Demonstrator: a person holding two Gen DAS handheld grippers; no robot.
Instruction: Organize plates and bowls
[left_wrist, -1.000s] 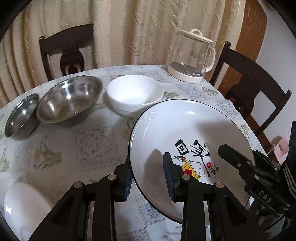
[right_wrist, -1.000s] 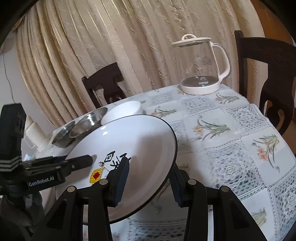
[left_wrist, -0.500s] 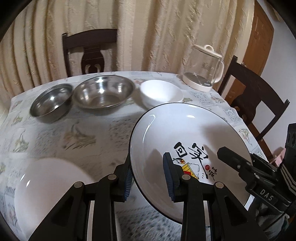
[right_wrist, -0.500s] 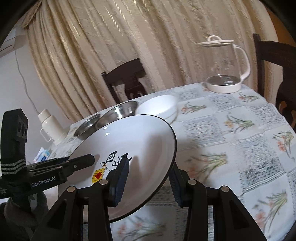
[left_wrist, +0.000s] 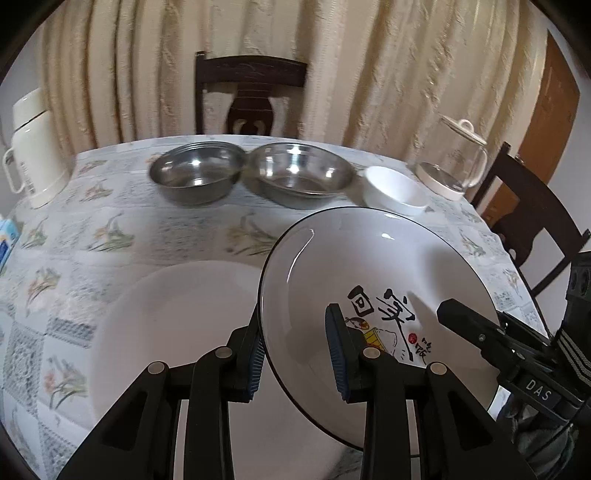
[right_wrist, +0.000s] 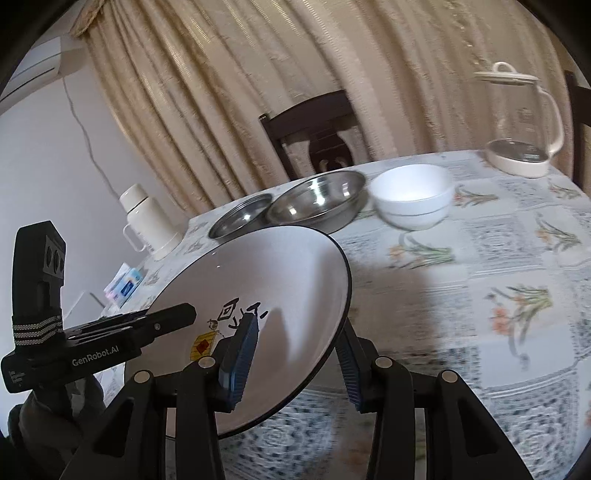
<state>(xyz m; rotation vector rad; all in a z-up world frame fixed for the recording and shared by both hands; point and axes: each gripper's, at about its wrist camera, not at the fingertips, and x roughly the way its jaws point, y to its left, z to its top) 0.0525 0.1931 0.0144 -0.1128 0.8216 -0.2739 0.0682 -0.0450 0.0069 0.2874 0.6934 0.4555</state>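
printed plate (left_wrist: 369, 266) is being held tilted above the table (left_wrist: 147, 229), rim pinched by left gripper (left_wrist: 297, 354) and right gripper (right_wrist: 295, 354) for balance, beside white plate (left_wrist: 177, 325), likely its stacking spot.

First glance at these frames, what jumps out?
The black-rimmed plate with the painted characters, held tilted above the table with both the left tongs and the right tongs clamped on its rim from opposite sides. Beside it, lower left, lies a plain white plate. At the far edge sit two steel bowls and a white bowl in a row.
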